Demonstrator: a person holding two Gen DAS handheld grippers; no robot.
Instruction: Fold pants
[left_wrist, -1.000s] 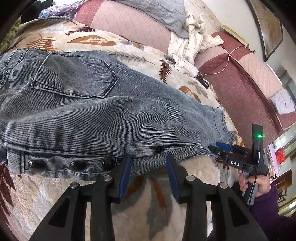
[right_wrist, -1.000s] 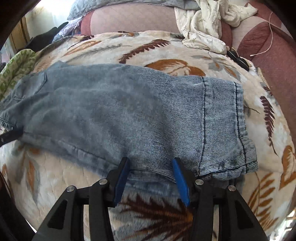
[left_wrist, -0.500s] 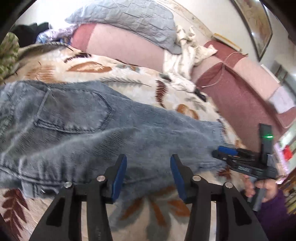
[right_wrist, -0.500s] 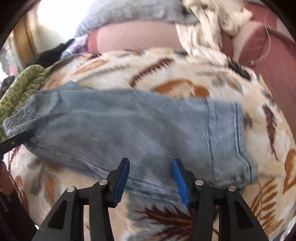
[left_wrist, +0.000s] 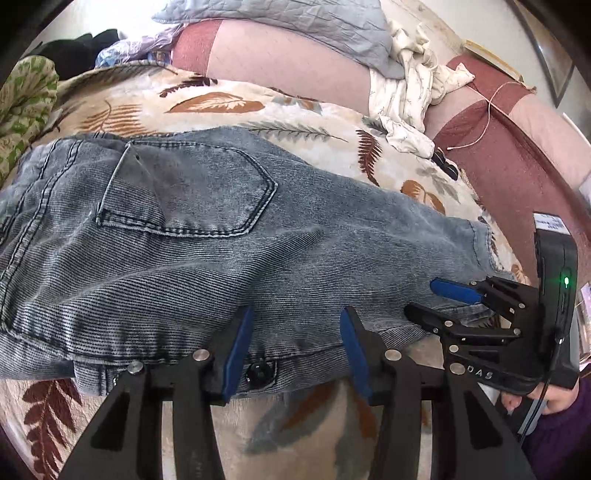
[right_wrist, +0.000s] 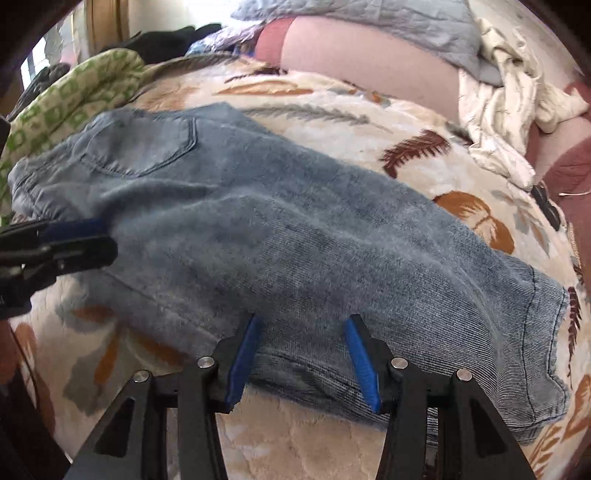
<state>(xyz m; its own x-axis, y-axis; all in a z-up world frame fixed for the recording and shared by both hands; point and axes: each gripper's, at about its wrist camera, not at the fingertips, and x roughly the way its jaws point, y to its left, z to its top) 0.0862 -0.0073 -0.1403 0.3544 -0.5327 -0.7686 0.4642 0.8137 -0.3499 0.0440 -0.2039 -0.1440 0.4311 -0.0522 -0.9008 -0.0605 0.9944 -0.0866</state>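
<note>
Jeans (left_wrist: 229, 266) flat on leaf-print blanket (left_wrist: 295, 424), both grippers open

Your pants (left_wrist: 207, 258) lie flat across the blanket (left_wrist: 258, 110) on the bed, waistband end to the left in both views, hem end to the right. Your left claw (left_wrist: 291, 339) sits at their near edge, just above the button fly; your right claw (right_wrist: 301, 350) sits at the near edge further toward the hem. Behind the pants lies a pillow (left_wrist: 288, 18), with crumpled cloth (left_wrist: 410, 96) to its right. A patterned cloth (right_wrist: 74, 92) lies beyond the waistband, at far left
</note>
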